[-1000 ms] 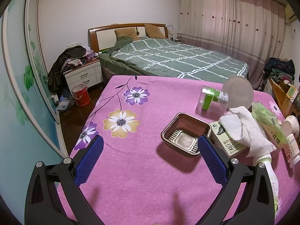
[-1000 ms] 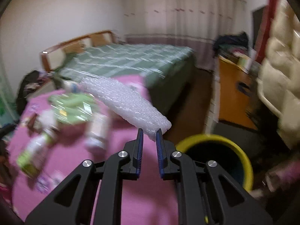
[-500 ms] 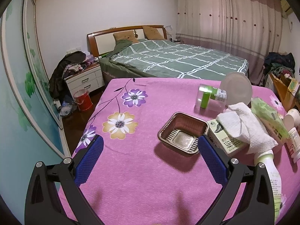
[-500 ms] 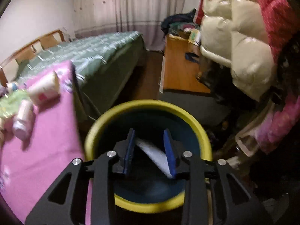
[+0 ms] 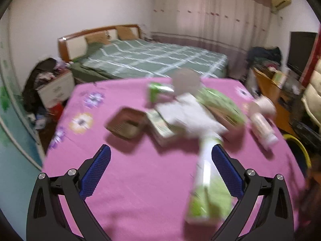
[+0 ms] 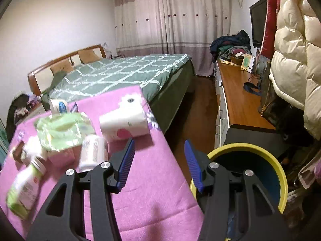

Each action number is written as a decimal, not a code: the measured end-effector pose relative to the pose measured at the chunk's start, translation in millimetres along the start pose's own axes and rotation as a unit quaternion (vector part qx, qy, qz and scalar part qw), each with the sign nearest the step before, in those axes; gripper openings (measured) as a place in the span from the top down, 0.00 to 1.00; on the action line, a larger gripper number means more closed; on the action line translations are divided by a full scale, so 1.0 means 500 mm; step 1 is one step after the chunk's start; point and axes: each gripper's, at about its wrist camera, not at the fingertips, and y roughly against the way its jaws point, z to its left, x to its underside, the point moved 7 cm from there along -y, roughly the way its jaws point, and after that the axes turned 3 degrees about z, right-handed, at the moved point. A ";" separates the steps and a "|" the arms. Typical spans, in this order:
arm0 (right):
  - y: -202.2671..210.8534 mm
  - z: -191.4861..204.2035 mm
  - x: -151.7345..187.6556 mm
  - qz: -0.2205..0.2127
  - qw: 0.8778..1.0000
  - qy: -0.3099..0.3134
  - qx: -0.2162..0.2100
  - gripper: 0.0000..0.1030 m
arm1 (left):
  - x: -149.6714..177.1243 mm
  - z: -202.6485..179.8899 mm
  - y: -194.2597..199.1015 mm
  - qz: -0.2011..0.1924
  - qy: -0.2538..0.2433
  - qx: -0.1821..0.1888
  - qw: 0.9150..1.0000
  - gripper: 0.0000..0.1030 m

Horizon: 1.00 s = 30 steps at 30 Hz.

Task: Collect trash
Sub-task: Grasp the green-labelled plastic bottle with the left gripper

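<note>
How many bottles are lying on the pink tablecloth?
2 that I can tell. A green-and-white bottle lies near the left edge in the right wrist view. A white bottle lies beside the left finger of the right gripper. Others may be hidden under the pile.

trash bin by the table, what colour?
Yellow rim, dark blue inside: the trash bin shows best in the right wrist view.

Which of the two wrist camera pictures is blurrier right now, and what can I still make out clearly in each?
Left wrist view: heavy motion blur smears the trash on the pink flowered tablecloth; only the left gripper looks sharp. Right wrist view: mostly crisp, with the green checked bed, the yellow-rimmed bin and the right gripper clear; only the green-and-white bottle at lower left is smeared. Both show fisheye bending.
</note>
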 end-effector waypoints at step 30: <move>-0.020 -0.002 0.020 0.018 1.000 -0.015 -0.014 0.46 | 0.062 -0.095 0.063 -0.013 -0.082 0.059 0.995 0.47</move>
